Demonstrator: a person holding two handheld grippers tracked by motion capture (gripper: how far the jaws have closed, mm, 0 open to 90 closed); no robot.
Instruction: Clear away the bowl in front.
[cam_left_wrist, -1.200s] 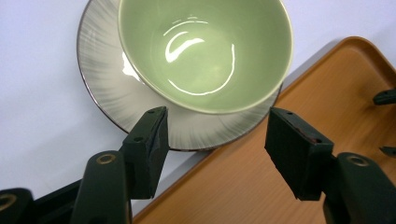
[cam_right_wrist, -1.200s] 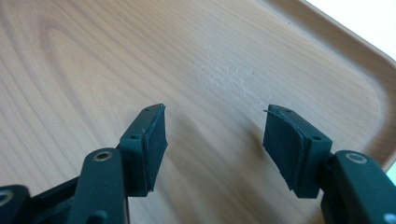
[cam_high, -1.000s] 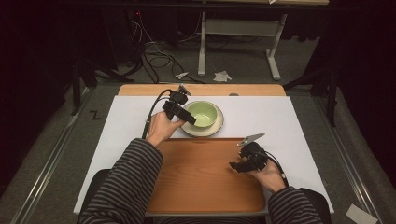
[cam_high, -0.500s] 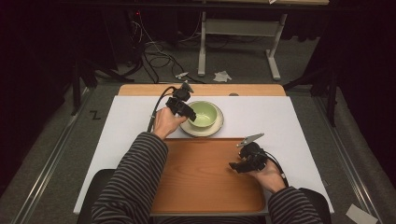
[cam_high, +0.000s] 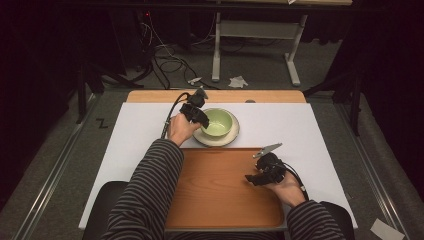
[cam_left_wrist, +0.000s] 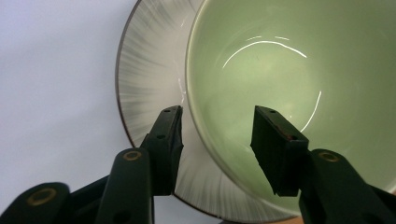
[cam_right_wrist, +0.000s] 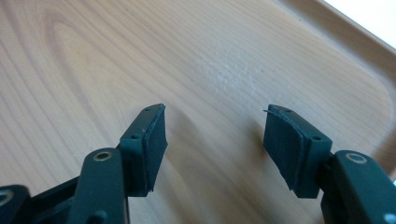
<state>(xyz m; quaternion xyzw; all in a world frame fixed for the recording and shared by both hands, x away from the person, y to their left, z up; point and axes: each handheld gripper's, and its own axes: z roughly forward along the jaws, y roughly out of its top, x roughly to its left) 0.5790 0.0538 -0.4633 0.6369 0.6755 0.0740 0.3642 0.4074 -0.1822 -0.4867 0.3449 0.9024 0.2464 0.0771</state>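
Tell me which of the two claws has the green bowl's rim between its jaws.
The left claw: its jaws straddle the rim of the pale green ceramic bowl. The right claw hangs open above the wooden tray.

High view above the counter (cam_high: 310, 125) looking down, left claw view close on the bowl (cam_left_wrist: 261, 93), shared with the high view (cam_high: 216, 121), right claw view close over the tray (cam_right_wrist: 187, 56).

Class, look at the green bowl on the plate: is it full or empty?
Empty. The left gripper view looks into the green bowl, showing bare glazed inside with light reflections; it sits upright on the plate.
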